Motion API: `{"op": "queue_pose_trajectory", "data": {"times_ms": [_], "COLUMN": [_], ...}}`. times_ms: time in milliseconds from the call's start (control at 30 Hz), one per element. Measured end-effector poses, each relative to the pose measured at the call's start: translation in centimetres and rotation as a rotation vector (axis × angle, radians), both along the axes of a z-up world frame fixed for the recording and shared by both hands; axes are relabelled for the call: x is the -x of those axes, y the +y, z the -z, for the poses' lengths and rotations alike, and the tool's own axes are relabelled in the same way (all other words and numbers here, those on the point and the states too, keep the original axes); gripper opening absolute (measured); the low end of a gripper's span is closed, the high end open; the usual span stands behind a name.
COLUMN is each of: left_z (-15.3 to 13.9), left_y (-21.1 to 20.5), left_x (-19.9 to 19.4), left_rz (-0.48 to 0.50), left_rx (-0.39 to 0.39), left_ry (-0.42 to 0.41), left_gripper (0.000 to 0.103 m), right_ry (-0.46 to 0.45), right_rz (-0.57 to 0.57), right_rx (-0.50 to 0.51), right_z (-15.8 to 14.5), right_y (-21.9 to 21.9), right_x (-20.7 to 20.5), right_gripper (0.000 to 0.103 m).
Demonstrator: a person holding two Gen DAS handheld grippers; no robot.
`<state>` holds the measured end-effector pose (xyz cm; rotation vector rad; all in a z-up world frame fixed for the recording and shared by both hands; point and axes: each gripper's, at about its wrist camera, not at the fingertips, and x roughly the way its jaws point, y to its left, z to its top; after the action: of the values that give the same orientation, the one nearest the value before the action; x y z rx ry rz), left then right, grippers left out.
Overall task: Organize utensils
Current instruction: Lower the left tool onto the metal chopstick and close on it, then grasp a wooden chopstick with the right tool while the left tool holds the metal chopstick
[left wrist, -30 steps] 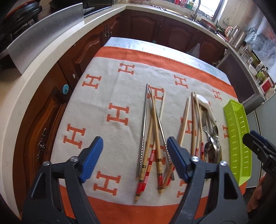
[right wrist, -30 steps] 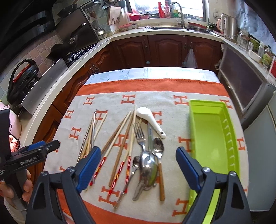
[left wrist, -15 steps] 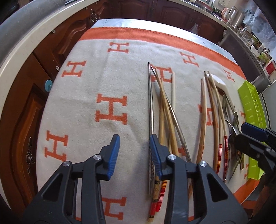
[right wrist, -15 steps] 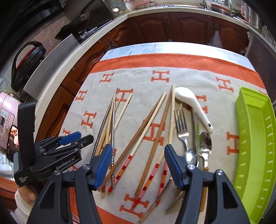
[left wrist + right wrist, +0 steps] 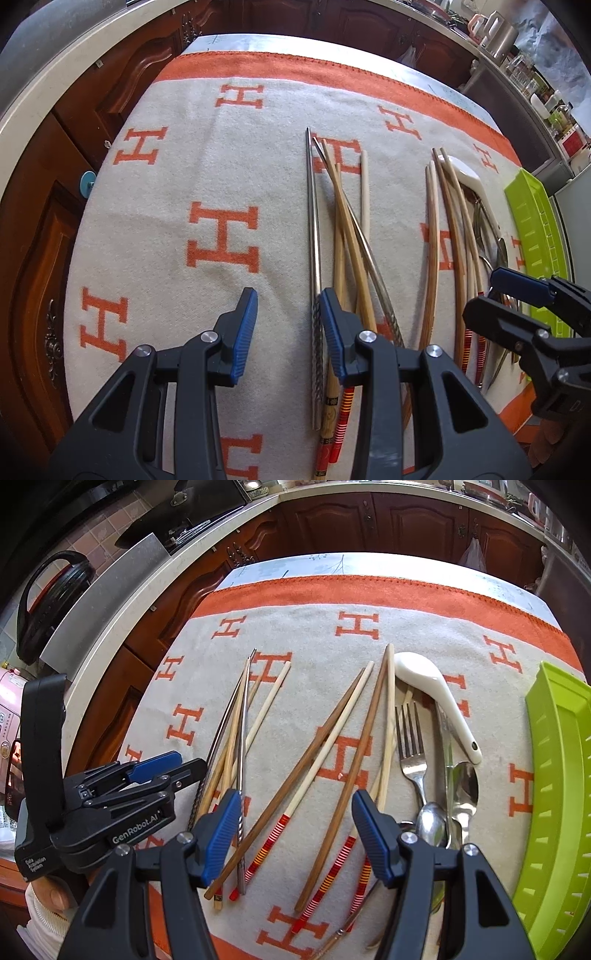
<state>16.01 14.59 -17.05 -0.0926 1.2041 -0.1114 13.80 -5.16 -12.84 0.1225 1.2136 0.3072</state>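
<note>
Hovering low over the cloth [image 5: 155,229] on the tabletop, the left claw [image 5: 286,334] stands partly open with nothing between its pads; its right pad sits just beside a steel chopstick [image 5: 314,236], and whether they touch I cannot tell. That chopstick belongs to the left bundle of chopsticks [image 5: 236,738]. The right claw [image 5: 293,834] is wider apart, straddling the red-striped wooden chopsticks [image 5: 332,746] below it, pads not pressing them. Right of those lie a fork [image 5: 410,746], spoons [image 5: 465,790] and a white ladle spoon [image 5: 436,694], overlapping. A green tray [image 5: 554,768] sits at the cloth's right edge, holding no utensils
</note>
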Motion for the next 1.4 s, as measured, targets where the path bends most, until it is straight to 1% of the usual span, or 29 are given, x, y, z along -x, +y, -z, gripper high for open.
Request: {"op": "queue_pose_trajectory", "data": {"times_ms": [100, 300, 467, 533, 567, 600, 633, 667, 800, 867, 967, 1033, 1100, 1200, 1267, 1400], "left_z": [0.1, 0.2, 0.3, 0.4, 0.4, 0.3, 0.3, 0.2, 0.1, 0.1, -0.3, -0.8, -1.3, -2.0, -2.2, -2.5], "left_y": [-0.1, -0.7, -1.5, -1.7, -1.7, -1.7, -1.7, -1.6, -0.5, 0.3, 1.7, 2.5, 2.9, 3.3, 3.5, 3.7], "left_x": [-0.2, -0.2, -0.5, -0.7, -0.9, -0.9, -1.0, -1.0, -0.5, 0.0, 1.0, 1.8, 2.5, 3.4, 3.8, 4.6], "left_rz": [0.002, 0.017, 0.051, 0.056, 0.055, 0.054, 0.053, 0.048, 0.009, -0.020, -0.057, -0.070, -0.071, -0.070, -0.067, -0.062], "left_rx": [-0.009, -0.065, -0.131, -0.139, -0.135, -0.127, -0.133, -0.129, -0.075, -0.044, -0.013, 0.002, 0.012, 0.023, 0.037, 0.051], "left_ry": [-0.011, -0.028, -0.033, -0.036, -0.034, -0.034, -0.032, -0.031, -0.025, -0.019, -0.021, -0.027, -0.036, -0.050, -0.054, -0.057], "left_gripper": [0.033, 0.032, 0.032, 0.031, 0.027, 0.020, 0.004, 0.004, 0.003, 0.003, 0.003, 0.003, 0.003, 0.003, 0.003, 0.003], "right_ry": [0.001, 0.003, -0.002, -0.001, 0.000, 0.001, 0.001, 0.001, -0.005, -0.003, 0.002, -0.001, 0.002, 0.006, -0.001, -0.005], "right_rz": [-0.006, -0.014, -0.028, -0.032, -0.033, -0.034, -0.035, -0.036, -0.045, -0.054, -0.075, -0.093, -0.105, -0.117, -0.131, -0.157], "right_rx": [0.003, 0.015, 0.022, 0.025, 0.026, 0.027, 0.027, 0.028, 0.027, 0.013, -0.048, -0.095, -0.120, -0.128, -0.131, -0.114], "right_z": [0.1, 0.4, 0.4, 0.5, 0.5, 0.6, 0.6, 0.6, 0.5, 0.6, 0.7, 0.9, 1.2, 1.7, 1.8, 2.3], "right_y": [0.2, 0.6, 0.9, 1.1, 1.2, 1.3, 1.4, 1.4, 1.8, 2.1, 2.6, 3.0, 3.6, 4.5, 5.1, 6.2], "right_x": [0.0, -0.1, 0.0, 0.0, 0.0, 0.0, 0.0, 0.0, 0.0, -0.1, -0.3, -0.4, -0.5, -0.9, -1.0, -1.0], "right_gripper": [0.062, 0.062, 0.059, 0.057, 0.056, 0.056, 0.055, 0.055, 0.053, 0.047, 0.041, 0.040, 0.039, 0.030, 0.022, 0.018]}}
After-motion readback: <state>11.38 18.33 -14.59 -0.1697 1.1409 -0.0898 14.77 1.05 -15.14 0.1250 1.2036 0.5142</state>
